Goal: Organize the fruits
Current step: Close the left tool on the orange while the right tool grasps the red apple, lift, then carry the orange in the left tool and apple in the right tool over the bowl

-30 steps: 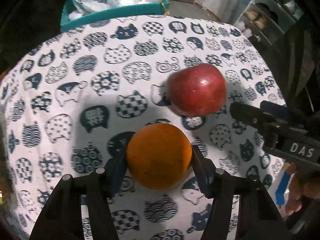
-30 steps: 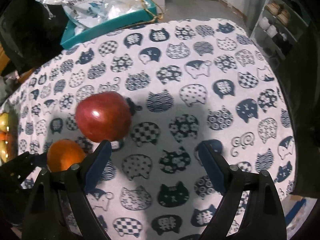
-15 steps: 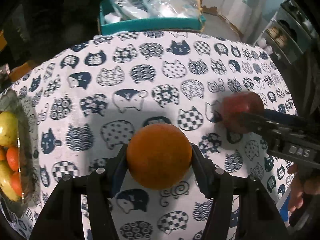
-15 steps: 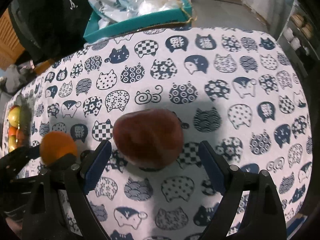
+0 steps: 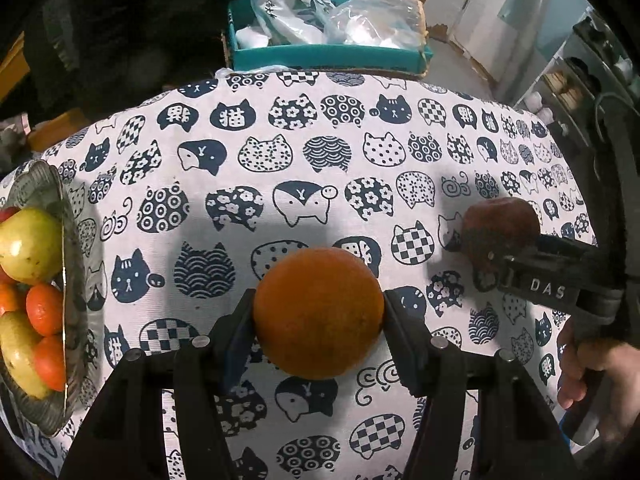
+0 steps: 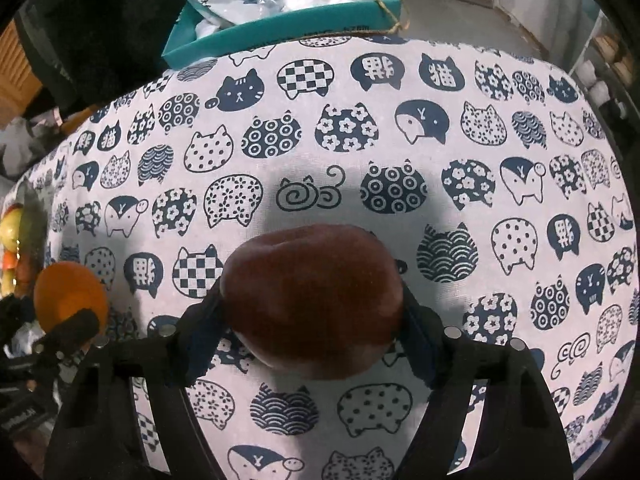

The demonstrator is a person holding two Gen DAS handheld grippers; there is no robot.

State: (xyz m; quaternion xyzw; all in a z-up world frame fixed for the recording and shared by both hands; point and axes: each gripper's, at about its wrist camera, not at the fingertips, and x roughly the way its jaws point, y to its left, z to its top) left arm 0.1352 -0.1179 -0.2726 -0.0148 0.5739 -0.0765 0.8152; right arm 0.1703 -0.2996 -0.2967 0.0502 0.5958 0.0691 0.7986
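Observation:
My left gripper (image 5: 318,320) is shut on an orange (image 5: 319,312) and holds it above the cat-print tablecloth (image 5: 280,168). My right gripper (image 6: 312,308) is shut on a dark red apple (image 6: 312,300); the apple also shows in the left wrist view (image 5: 500,224), at the right. The orange shows at the left of the right wrist view (image 6: 70,294). A glass fruit bowl (image 5: 72,280) at the table's left edge holds yellow-green apples (image 5: 28,244) and small oranges (image 5: 46,308).
A teal box (image 5: 328,54) with plastic bags stands beyond the table's far edge. Shelves stand at the far right (image 5: 580,64). A bare hand (image 5: 592,392) holds the right gripper's handle.
My right gripper closed in on the red apple and now grips it. My left gripper moved left with the orange, bringing the fruit bowl into view.

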